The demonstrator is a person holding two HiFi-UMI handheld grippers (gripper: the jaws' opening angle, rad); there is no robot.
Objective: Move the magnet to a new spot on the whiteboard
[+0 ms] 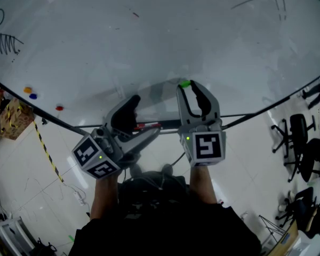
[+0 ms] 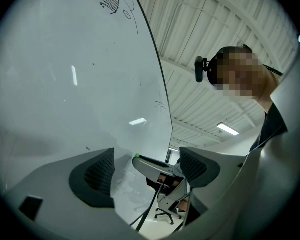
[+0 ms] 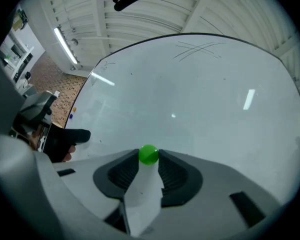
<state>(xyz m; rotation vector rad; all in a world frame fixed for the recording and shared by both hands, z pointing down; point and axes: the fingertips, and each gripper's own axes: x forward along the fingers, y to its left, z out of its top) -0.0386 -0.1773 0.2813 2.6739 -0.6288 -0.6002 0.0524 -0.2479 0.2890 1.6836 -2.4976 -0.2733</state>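
Observation:
A small round green magnet [image 3: 149, 154] sits between the tips of my right gripper [image 3: 149, 160], whose pads press on it from both sides. In the head view the green magnet [image 1: 185, 83] shows at the tips of my right gripper [image 1: 189, 86], right at the lower part of the whiteboard [image 1: 149, 41]. I cannot tell whether the magnet touches the board. My left gripper [image 1: 143, 125] is to the left, lower, near the board's bottom edge. In its own view the left gripper [image 2: 146, 160] stands open with nothing between the jaws.
An orange magnet [image 1: 28, 89], a blue magnet [image 1: 33, 96] and a red magnet [image 1: 59, 108] stick at the board's lower left. Pen sketches [image 1: 2, 42] mark the board's upper corners. A red marker [image 1: 149, 126] lies on the ledge. Office chairs [image 1: 298, 137] stand at the right.

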